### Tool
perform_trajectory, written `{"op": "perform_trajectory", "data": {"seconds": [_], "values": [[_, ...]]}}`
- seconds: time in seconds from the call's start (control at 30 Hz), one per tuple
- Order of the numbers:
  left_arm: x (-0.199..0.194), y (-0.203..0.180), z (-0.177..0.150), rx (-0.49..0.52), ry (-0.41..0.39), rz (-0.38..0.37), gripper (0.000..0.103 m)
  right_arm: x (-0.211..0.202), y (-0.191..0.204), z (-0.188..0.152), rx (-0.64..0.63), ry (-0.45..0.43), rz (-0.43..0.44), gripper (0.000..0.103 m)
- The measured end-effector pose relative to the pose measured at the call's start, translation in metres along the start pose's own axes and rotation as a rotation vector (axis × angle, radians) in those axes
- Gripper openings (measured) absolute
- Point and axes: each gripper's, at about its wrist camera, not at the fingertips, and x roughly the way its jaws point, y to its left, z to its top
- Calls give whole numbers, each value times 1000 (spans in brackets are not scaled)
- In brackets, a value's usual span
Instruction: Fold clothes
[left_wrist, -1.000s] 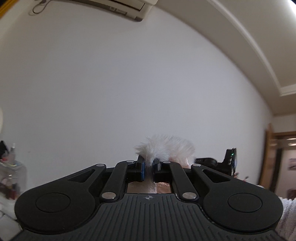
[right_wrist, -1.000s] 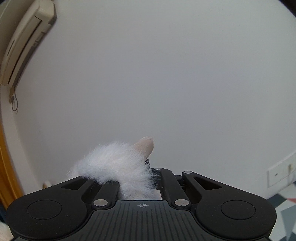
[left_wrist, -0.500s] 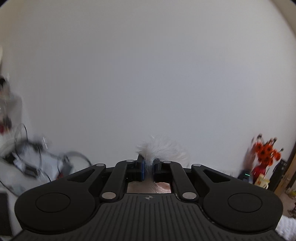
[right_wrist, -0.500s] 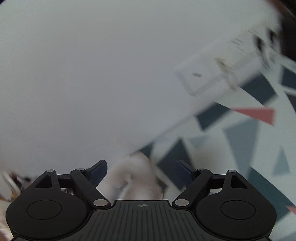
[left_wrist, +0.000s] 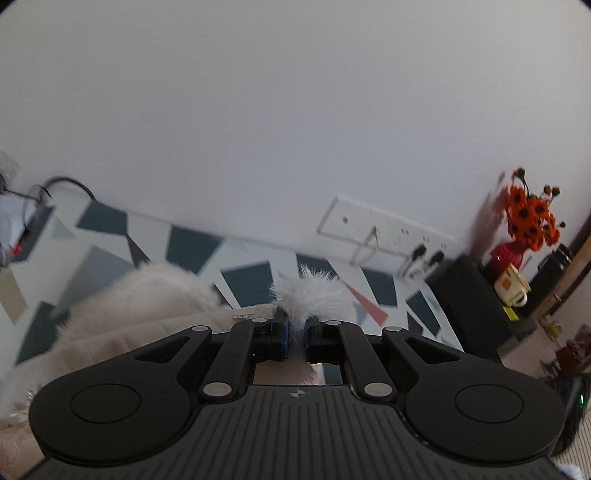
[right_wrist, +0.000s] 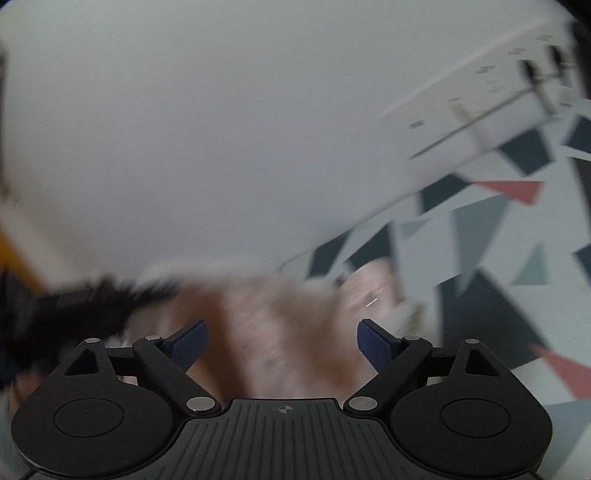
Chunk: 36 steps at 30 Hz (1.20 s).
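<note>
At the lower middle of the left wrist view, the left gripper (left_wrist: 295, 334) has its jaws pressed together on a tuft of white fur trim (left_wrist: 314, 295), which sticks up just above the pads. Left of it in that frame, the cream fleecy garment (left_wrist: 147, 306) lies bunched on the bench (left_wrist: 243, 273) with its grey, navy and red triangle cover; a wall socket strip (left_wrist: 384, 236) and a vase of orange flowers (left_wrist: 528, 221) sit toward the right edge.

The right wrist view is smeared by motion. The right gripper (right_wrist: 282, 341) shows its jaws spread wide with nothing between them, and the garment is a pinkish blur beyond them, in the lower centre of the frame.

My reading — one end of the garment is held while the other hand is free. That fits either laying it out for a fold or re-gripping partway through one; the pictures do not settle which. A next move would call for the right jaws to find an edge of the soft pile, which is bulky and likely to slip unless pinched deep.
</note>
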Motion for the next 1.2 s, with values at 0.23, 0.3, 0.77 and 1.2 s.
{"op": "perform_trajectory", "data": {"seconds": [0.23,0.3,0.77,1.2], "values": [[-15,2,-2,58,47,-45,8,66,55,-39,-215,162,62,89],[-23,6,-3,62,51,-54,8,85,58,-50,-253,206,71,89],[-34,19,-52,353,390,-247,52,94,48,-123,-119,434,102,8],[71,-37,-33,968,325,-93,77,-16,7,-162,93,230,-191,8]]}}
